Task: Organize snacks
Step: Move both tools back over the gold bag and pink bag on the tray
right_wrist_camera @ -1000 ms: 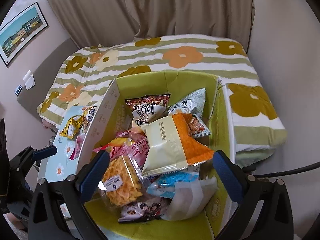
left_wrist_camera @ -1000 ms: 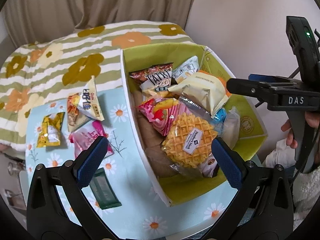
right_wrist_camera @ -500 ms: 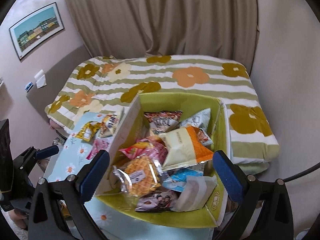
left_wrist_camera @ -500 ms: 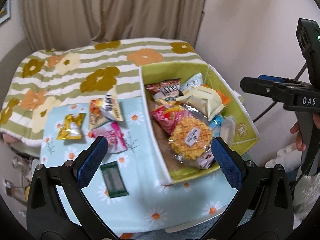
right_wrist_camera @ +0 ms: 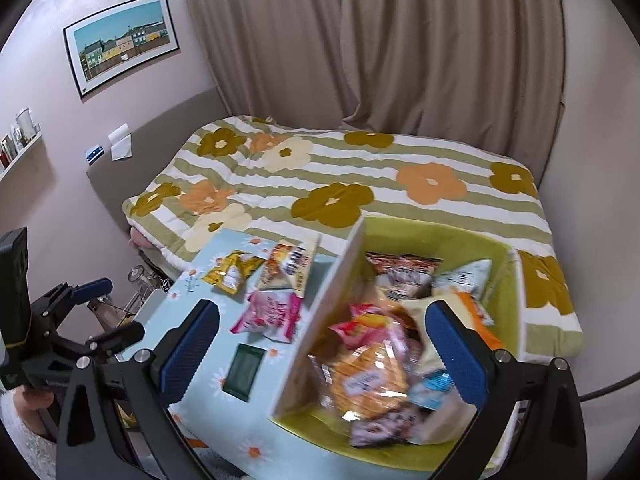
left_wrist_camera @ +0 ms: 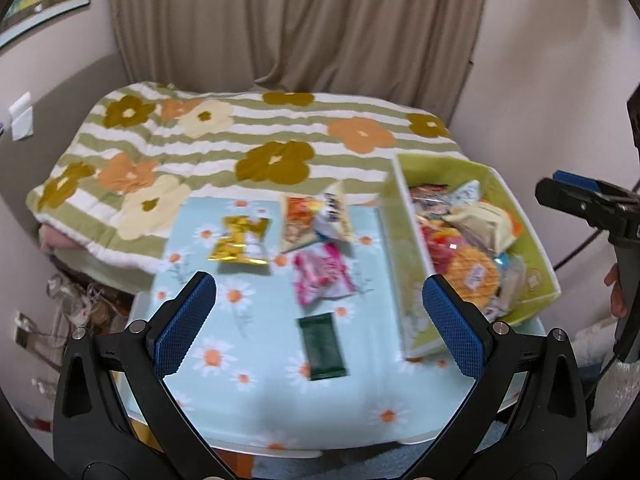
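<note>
We held the left gripper (left_wrist_camera: 319, 314) spread above the daisy-print blue tablecloth (left_wrist_camera: 248, 392). Four loose packets lay there, from the crinkled gold foil packet (left_wrist_camera: 239, 245) rightward, left of the full lime-green cardboard box (left_wrist_camera: 536, 264). Our right gripper (right_wrist_camera: 322, 346) was likewise spread; we judged flat wrappers best pinched by an edge.

Green box (left_wrist_camera: 532, 240) heaped with snack packets, waffle (left_wrist_camera: 474, 276) on top, dark green bar (left_wrist_camera: 322, 346), pink (left_wrist_camera: 322, 276) and yellow (left_wrist_camera: 240, 240) packets flat beside it.

Both wrist cameras look down from above the near edge toward the bed, the left over the table (left_wrist_camera: 256, 392), the right over the box (right_wrist_camera: 516, 320), sharing both.
</note>
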